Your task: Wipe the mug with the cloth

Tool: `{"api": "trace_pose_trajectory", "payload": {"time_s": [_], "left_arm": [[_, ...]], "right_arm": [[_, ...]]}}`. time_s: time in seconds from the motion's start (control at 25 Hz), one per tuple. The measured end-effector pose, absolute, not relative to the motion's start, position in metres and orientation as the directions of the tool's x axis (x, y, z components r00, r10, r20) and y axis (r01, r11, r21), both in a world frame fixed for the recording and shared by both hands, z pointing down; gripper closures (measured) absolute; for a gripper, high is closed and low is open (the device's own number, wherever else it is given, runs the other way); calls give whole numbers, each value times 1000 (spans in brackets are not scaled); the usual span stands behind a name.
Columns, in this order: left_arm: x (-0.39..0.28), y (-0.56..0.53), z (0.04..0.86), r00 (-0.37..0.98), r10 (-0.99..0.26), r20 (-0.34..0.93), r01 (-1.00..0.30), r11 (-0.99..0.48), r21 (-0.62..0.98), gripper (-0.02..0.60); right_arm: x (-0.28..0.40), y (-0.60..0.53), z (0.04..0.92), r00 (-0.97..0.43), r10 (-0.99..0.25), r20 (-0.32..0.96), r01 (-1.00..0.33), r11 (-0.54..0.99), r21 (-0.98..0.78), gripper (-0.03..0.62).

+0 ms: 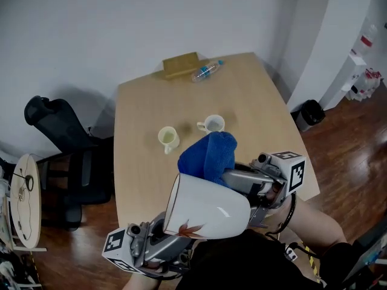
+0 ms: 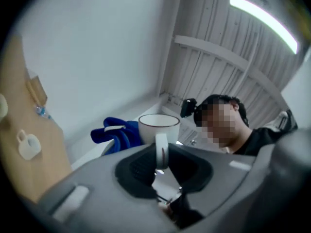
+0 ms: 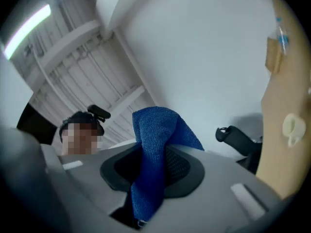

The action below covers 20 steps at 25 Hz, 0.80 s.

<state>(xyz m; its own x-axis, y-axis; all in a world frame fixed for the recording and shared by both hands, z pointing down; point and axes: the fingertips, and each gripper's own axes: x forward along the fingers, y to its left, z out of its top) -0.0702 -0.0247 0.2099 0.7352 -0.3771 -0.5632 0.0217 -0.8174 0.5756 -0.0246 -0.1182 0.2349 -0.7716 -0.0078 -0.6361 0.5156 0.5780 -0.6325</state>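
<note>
Gripping mug (image 1: 208,210) — cloth (image 1: 208,154) just beside

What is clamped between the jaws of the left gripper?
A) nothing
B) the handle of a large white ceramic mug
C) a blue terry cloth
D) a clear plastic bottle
B: the jaws of the left gripper are shut on the handle of the large white ceramic mug.

Head camera above, claw cameras tilted up.
Your head view looks steeply down on the bench (image 1: 139,162). The cameras on your left claw (image 1: 166,227) and right claw (image 1: 225,177) sit close and face the ceiling (image 2: 218,67). All three views share the cloth (image 1: 208,153).
</note>
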Motion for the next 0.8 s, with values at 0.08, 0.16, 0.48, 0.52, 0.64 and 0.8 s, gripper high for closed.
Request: {"api": "trace_pose_trajectory", "payload": {"time_s": [0.08, 0.16, 0.48, 0.52, 0.64, 0.8], "left_arm": [[-74, -28, 207, 680, -382, -626, 86, -806, 586, 520], [-80, -32, 208, 623, -402, -671, 129, -793, 595, 520], [-103, -53, 225, 541, -535, -649, 40, -755, 655, 520], [-104, -58, 225, 547, -559, -623, -10, -749, 663, 520], [-110, -72, 225, 573, -609, -549, -144, -734, 664, 520], [-124, -85, 227, 545, -635, -547, -147, -715, 684, 520]], "right_arm": [[-26, -114, 236, -708, -54, -704, 586, 512, -628, 488], [-31, -110, 238, -664, -107, -740, 634, 445, -632, 488], [-11, -138, 253, -719, -267, -642, 411, 581, -702, 488], [-3, -145, 255, -753, -288, -592, 300, 650, -698, 488], [10, -154, 253, -815, -358, -455, -19, 802, -597, 488], [10, -127, 223, -814, -372, -446, -222, 909, -352, 488]]}}
